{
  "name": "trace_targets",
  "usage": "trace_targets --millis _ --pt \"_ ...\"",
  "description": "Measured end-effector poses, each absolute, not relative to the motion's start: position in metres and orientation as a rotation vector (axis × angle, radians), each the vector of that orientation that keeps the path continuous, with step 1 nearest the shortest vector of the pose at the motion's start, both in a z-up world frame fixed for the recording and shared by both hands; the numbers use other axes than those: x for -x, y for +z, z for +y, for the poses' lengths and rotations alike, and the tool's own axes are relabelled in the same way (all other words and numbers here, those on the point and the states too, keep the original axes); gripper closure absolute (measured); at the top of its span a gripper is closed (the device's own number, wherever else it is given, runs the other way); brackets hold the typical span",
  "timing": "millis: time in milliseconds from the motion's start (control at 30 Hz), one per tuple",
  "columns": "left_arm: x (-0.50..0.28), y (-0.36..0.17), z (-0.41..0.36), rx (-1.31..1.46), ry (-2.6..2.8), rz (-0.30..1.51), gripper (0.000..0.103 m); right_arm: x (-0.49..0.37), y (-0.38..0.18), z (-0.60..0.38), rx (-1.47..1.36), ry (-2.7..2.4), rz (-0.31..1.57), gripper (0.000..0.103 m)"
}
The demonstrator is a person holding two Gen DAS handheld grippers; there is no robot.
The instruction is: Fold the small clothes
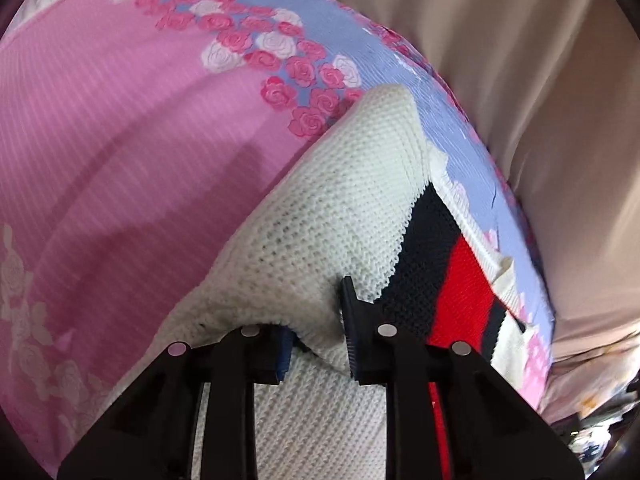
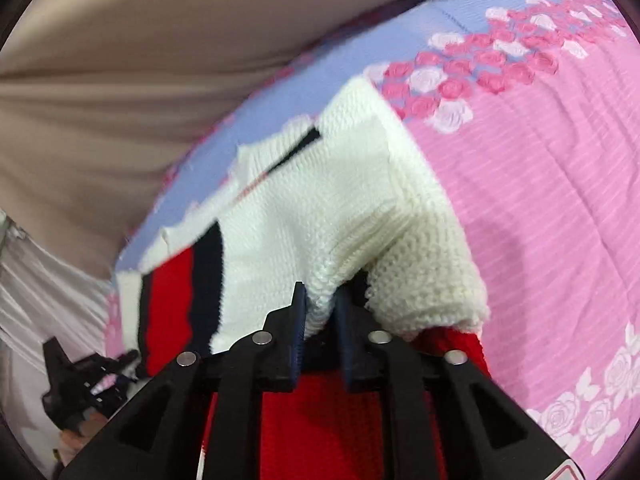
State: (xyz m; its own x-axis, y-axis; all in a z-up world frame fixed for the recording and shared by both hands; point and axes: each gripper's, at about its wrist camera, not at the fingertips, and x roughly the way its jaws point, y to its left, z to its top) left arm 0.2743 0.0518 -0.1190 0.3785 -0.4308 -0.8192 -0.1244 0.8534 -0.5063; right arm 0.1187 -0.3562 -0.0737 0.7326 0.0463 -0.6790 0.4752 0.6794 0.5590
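Note:
A white knit sweater with red and navy stripes lies on a pink bedspread. In the left wrist view my left gripper is shut on a bunched fold of its white knit, with the striped part just to the right. In the right wrist view my right gripper pinches another raised fold of the sweater, whose red part hangs below the fingers. The sweater's far end rests flat on the bedspread. The cloth under both grips is hidden.
The bedspread has a blue band with pink and white roses along its far edge. Beige cloth rises beyond that edge. A black device held in a hand shows at the lower left of the right wrist view, beside pale grey cloth.

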Motion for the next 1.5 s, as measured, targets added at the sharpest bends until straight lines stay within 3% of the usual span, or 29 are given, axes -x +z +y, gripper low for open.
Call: trace_targets --millis 33,100,133,167,267,433,500,600,733,800,1000,1133,1233,1367,1433,1500 --pt "-0.275 -0.119 0.052 0.545 -0.207 1.183 0.083 -0.118 -0.071 -0.358 -0.798 -0.268 0.711 0.069" --pt "-0.274 -0.118 0.052 0.548 -0.205 1.184 0.083 -0.125 -0.074 -0.365 -0.81 -0.271 0.728 0.069" --pt "-0.275 -0.118 0.051 0.546 -0.203 1.186 0.083 -0.126 -0.076 -0.369 -0.817 -0.267 0.739 0.087" --pt "-0.274 -0.119 0.052 0.547 -0.203 1.185 0.083 -0.129 -0.073 -0.371 -0.818 -0.261 0.739 0.096" --pt "-0.274 -0.117 0.055 0.543 -0.187 1.177 0.081 -0.118 -0.042 -0.363 -0.729 -0.24 0.635 0.096" --pt "-0.274 -0.118 0.052 0.491 -0.193 1.172 0.08 -0.121 -0.078 -0.374 -0.666 -0.292 0.823 0.097" --pt "-0.27 -0.113 0.051 0.474 -0.208 1.178 0.08 -0.101 -0.057 -0.366 -0.647 -0.307 0.766 0.092" --pt "-0.253 -0.104 0.062 0.472 -0.245 1.174 0.078 -0.061 -0.033 -0.35 -0.59 -0.315 0.733 0.072" --pt "-0.21 -0.093 0.085 0.408 -0.262 1.159 0.073 0.008 -0.027 -0.328 -0.53 -0.302 0.777 0.068" --pt "-0.176 -0.091 0.101 0.334 -0.247 1.15 0.064 0.049 -0.036 -0.311 -0.511 -0.306 0.824 0.061" --pt "-0.08 -0.106 0.144 0.205 -0.184 1.233 0.058 0.142 -0.086 -0.275 -0.625 -0.326 0.989 0.06" --pt "-0.041 -0.116 0.158 0.205 -0.169 1.283 0.057 0.166 -0.089 -0.261 -0.671 -0.297 0.953 0.055" --pt "-0.026 -0.117 0.157 0.23 -0.201 1.289 0.045 0.164 -0.091 -0.255 -0.716 -0.25 0.939 0.055" --pt "-0.016 -0.12 0.149 0.233 -0.252 1.297 0.044 0.162 -0.096 -0.24 -0.732 -0.207 0.92 0.053" --pt "-0.015 -0.122 0.147 0.235 -0.253 1.29 0.045 0.16 -0.097 -0.236 -0.722 -0.199 0.906 0.053" --pt "-0.017 -0.121 0.146 0.258 -0.259 1.284 0.062 0.153 -0.098 -0.24 -0.732 -0.202 0.902 0.057"
